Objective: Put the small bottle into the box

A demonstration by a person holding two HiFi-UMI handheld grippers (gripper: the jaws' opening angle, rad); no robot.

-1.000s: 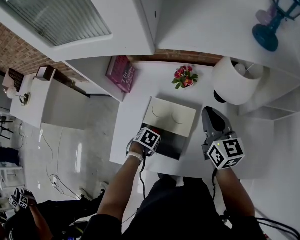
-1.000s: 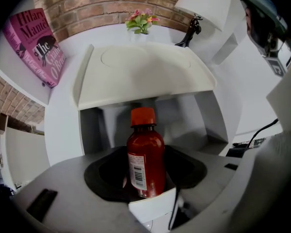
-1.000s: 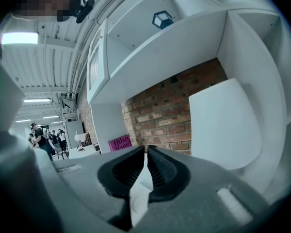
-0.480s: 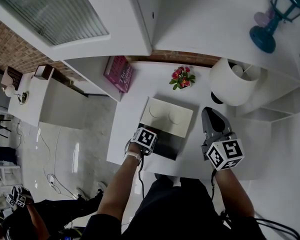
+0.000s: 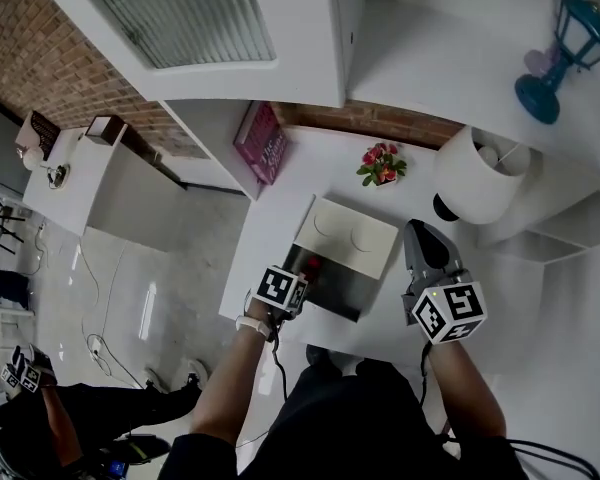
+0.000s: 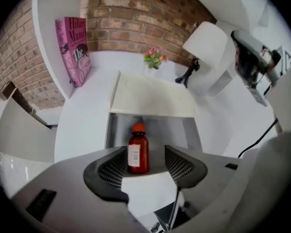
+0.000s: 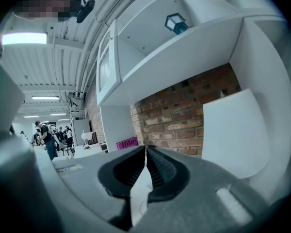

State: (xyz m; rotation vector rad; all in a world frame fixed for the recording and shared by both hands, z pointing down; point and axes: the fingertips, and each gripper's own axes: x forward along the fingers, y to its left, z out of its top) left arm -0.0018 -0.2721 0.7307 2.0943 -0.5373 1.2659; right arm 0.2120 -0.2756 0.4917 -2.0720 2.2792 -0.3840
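Observation:
A small red-brown bottle (image 6: 138, 149) with an orange cap and white label stands upright inside the open grey box (image 6: 114, 130). The box's cream lid (image 6: 153, 97) is laid back behind it. From the head view only the bottle's red cap (image 5: 313, 265) shows in the box (image 5: 345, 293). My left gripper (image 6: 146, 160) is open above the box's near edge, its jaws apart on either side of the bottle without touching it. My right gripper (image 5: 417, 232) hovers right of the box. Its jaws (image 7: 145, 152) have just been closing and stand shut, with nothing between them.
A pink book (image 5: 270, 145) leans at the back left of the white desk (image 5: 270, 218). A small pot of flowers (image 5: 382, 163) and a white lamp shade (image 5: 478, 176) stand behind the box. A blue lantern (image 5: 555, 48) sits on the shelf above. Another person crouches at the lower left.
My left gripper has lifted up and back from the box, so the bottle's red cap now shows inside. The head view has shifted. The right gripper has hardly moved.

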